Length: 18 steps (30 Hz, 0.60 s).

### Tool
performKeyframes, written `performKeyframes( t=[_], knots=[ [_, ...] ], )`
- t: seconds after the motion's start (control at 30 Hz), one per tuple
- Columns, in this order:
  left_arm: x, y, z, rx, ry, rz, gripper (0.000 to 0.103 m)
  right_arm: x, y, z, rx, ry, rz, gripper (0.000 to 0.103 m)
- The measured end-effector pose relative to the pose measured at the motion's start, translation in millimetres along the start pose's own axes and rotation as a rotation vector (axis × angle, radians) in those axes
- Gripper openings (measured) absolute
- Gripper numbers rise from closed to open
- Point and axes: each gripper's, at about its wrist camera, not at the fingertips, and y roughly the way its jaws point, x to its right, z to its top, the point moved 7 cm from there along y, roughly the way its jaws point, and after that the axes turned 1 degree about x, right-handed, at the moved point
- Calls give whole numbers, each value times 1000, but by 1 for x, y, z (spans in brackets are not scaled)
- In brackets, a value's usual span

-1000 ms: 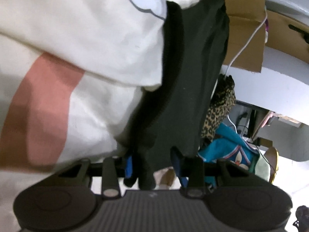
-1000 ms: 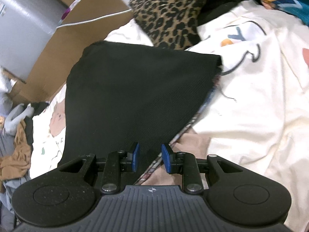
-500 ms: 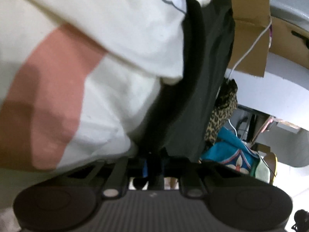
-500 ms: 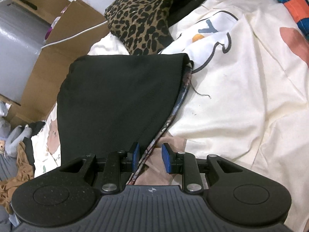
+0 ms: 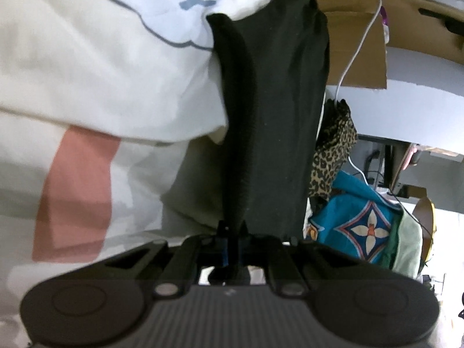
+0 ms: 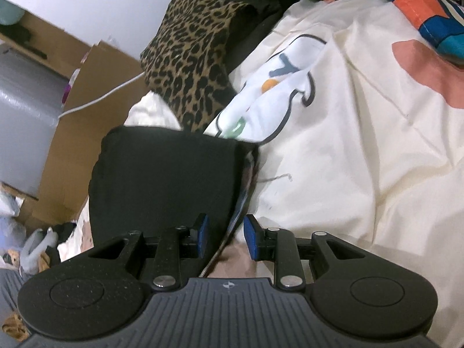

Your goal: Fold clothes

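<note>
A black garment (image 5: 275,116) hangs lengthwise in the left wrist view, over a cream printed sheet (image 5: 101,72). My left gripper (image 5: 232,232) is shut on its near edge, and the pinched fabric hides the pads. In the right wrist view the same black garment (image 6: 162,179) lies folded on the cream sheet (image 6: 348,174). Its right edge, with a patterned lining showing, runs between the blue pads of my right gripper (image 6: 225,233). Those pads stand apart from the edge, with a gap on both sides.
A leopard-print cloth (image 6: 194,58) lies beyond the garment, with a teal patterned cloth (image 5: 356,223) close to it. A cardboard box (image 6: 87,101) and a white cable (image 5: 356,52) stand off the sheet's far side. More crumpled clothes (image 6: 37,246) lie at the lower left.
My left jaws closed on the black garment's edge and raised it a little. The right gripper slid along the garment and rolled, and the black cloth now looks narrower and bunched.
</note>
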Motion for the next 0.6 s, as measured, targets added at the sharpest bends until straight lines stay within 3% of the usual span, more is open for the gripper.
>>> performKeyframes(
  t=[0.23, 0.6],
  knots=[
    [5, -4, 4, 0, 23, 21, 6, 12, 16, 19, 28, 5, 36, 34],
    [8, -6, 1, 0, 47, 37, 6, 9, 33, 40, 6, -146, 13, 34]
  ],
)
